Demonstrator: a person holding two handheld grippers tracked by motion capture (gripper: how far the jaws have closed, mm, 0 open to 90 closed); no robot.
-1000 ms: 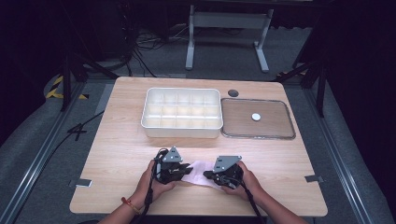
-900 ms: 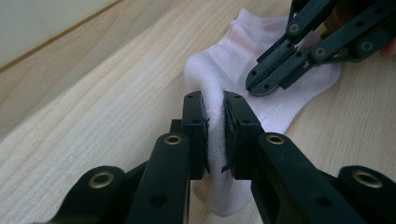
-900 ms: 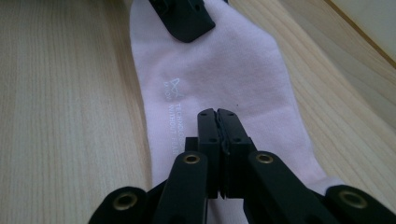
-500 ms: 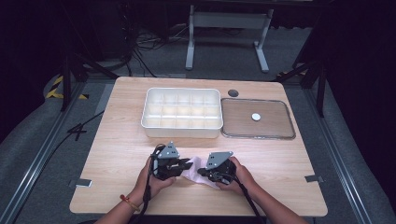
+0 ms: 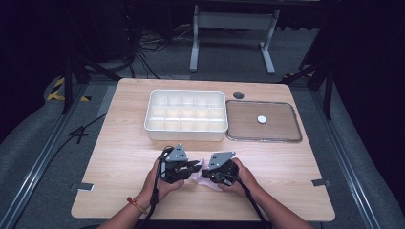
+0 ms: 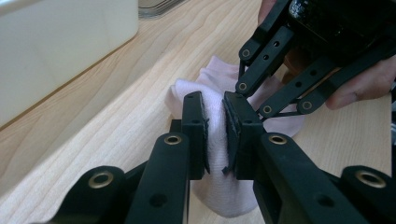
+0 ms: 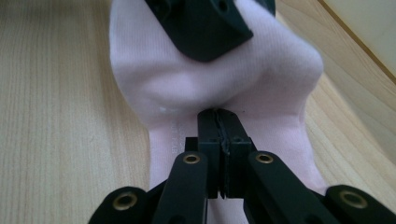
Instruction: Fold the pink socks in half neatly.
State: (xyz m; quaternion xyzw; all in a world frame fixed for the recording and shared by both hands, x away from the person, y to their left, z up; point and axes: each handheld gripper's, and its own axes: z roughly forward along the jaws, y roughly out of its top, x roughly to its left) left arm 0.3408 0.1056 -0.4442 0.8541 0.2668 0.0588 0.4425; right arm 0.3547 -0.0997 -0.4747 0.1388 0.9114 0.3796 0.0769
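A pale pink sock (image 5: 197, 176) lies bunched on the wooden table (image 5: 119, 157) near its front edge, between my two grippers. My left gripper (image 5: 195, 167) is shut on a raised fold of the sock (image 6: 219, 198); the left gripper view has the cloth pinched between its pads (image 6: 198, 126). My right gripper (image 5: 207, 172) faces it from the right, and its jaws (image 7: 218, 116) are pressed together on the puckered edge of the sock (image 7: 280, 70). The two grippers' tips nearly meet over the cloth.
A white tray with several compartments (image 5: 186, 129) stands mid-table behind the grippers. To its right lies a clear flat lid (image 5: 286, 136) with a small white disc (image 5: 261, 119) on it. A dark round hole (image 5: 238, 95) sits near the far edge.
Both grippers have drawn a little closer together and slightly away from the person, bunching the sock between them. Their jaws have stayed closed.
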